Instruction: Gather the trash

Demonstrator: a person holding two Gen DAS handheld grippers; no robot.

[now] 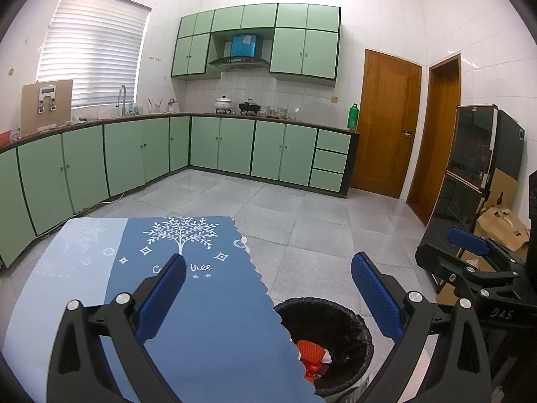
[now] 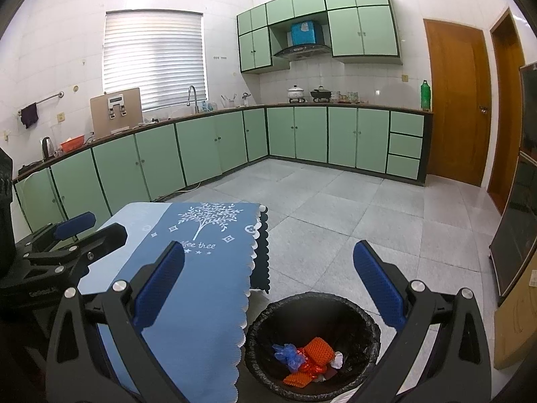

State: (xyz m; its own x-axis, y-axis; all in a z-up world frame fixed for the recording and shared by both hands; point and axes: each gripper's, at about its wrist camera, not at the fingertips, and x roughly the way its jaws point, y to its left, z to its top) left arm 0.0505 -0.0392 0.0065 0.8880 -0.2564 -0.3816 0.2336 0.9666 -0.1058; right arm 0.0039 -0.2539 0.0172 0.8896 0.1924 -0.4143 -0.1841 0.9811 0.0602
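Observation:
A round bin with a black liner (image 2: 365,322) stands on the floor beside the table's right edge; the left wrist view shows it too (image 1: 355,322). Inside lie orange foam netting (image 2: 319,349), a crumpled blue plastic scrap (image 2: 285,354), a red wrapper and a bit of white paper. My right gripper (image 2: 268,285) hangs open above the bin and the table edge, holding nothing. My left gripper (image 1: 268,292) is open too, over the blue tablecloth (image 1: 201,319), empty. In the left wrist view the right gripper (image 1: 470,245) shows at the right edge.
The table wears a blue cloth printed with a white tree (image 2: 201,285). Green kitchen cabinets (image 2: 201,147) run along the far walls. Wooden doors (image 2: 456,100) stand at right. A dark glass cabinet (image 1: 470,168) and cardboard (image 1: 500,228) sit to the right of the bin. Grey tiled floor (image 2: 335,218) lies open ahead.

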